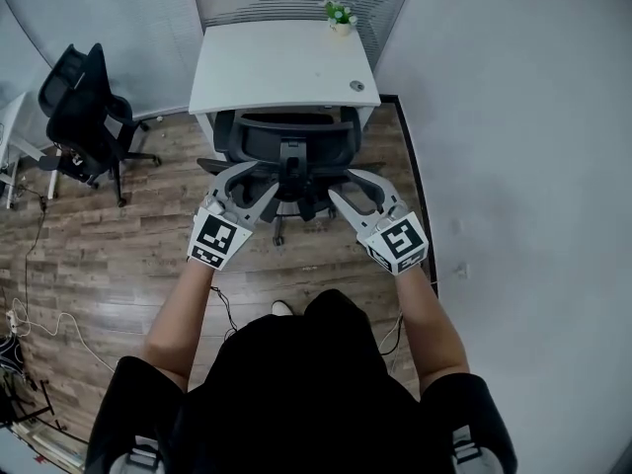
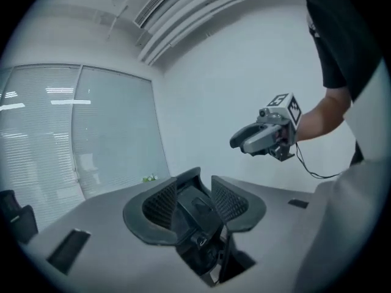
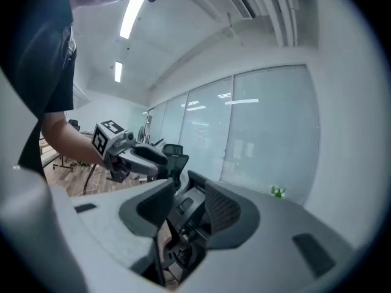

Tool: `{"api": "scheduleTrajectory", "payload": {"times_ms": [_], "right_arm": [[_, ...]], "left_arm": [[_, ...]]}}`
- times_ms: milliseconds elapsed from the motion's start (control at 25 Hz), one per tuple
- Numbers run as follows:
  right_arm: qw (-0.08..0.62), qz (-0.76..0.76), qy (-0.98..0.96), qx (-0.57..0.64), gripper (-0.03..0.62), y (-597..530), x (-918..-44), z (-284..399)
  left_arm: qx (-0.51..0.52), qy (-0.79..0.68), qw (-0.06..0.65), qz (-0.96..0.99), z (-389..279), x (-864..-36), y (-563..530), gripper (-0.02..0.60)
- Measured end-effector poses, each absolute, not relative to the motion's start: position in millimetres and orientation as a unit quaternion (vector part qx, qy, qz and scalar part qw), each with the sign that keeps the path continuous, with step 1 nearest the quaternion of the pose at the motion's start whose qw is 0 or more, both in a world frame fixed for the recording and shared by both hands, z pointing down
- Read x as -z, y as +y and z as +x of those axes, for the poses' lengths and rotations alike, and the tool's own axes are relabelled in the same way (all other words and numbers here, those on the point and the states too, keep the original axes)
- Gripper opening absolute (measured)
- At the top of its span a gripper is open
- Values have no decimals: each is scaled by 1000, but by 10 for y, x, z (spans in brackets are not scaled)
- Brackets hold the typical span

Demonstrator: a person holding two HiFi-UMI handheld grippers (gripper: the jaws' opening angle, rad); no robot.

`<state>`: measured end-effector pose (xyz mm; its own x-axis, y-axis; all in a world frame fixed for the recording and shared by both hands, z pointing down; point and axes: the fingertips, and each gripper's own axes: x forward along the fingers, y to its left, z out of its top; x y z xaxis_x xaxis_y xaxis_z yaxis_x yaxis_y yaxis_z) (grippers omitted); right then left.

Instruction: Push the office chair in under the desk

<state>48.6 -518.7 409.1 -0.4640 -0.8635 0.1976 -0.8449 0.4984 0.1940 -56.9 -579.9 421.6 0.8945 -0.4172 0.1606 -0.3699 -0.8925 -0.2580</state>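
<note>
At the upper left, a second black office chair (image 1: 84,107) stands on the brown wood floor (image 1: 118,255). My left tongs (image 1: 247,186) gape wide and grip nothing, just left of centre. At centre, the black mesh office chair (image 1: 286,138) has its back at the near edge of the white worktop (image 1: 276,67). My right tongs (image 1: 357,191) gape too, empty, just right of the chair's spine.

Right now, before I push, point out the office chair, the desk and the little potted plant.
office chair (image 1: 286,138), head view, on the top of its black backrest.
desk (image 1: 272,67), head view, on the bare white top.
potted plant (image 1: 340,14), head view, on its leaves, at the desk's far right corner.
</note>
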Motion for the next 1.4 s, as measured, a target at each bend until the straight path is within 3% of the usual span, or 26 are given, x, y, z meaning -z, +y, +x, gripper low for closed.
{"api": "scheduleTrajectory", "payload": {"times_ms": [360,640,840,1400], "right_arm": [[55,497,-865,43,110,-5270,-3575,486],[42,490,-869,57,32,-5341,-3296,592],[30,485,-872,60,3,-5466,-3157,735],[15,470,-880,63,2,-5662,-3038,941]], "left_arm": [[24,226,71,-971,-392,-3730,-5766,132],[-1,228,57,-972,-216,-3406,-5723,6],[-4,234,67,-970,-20,-3225,-5772,-5],[2,257,58,-965,133,-3158,-5969,-5]]}}
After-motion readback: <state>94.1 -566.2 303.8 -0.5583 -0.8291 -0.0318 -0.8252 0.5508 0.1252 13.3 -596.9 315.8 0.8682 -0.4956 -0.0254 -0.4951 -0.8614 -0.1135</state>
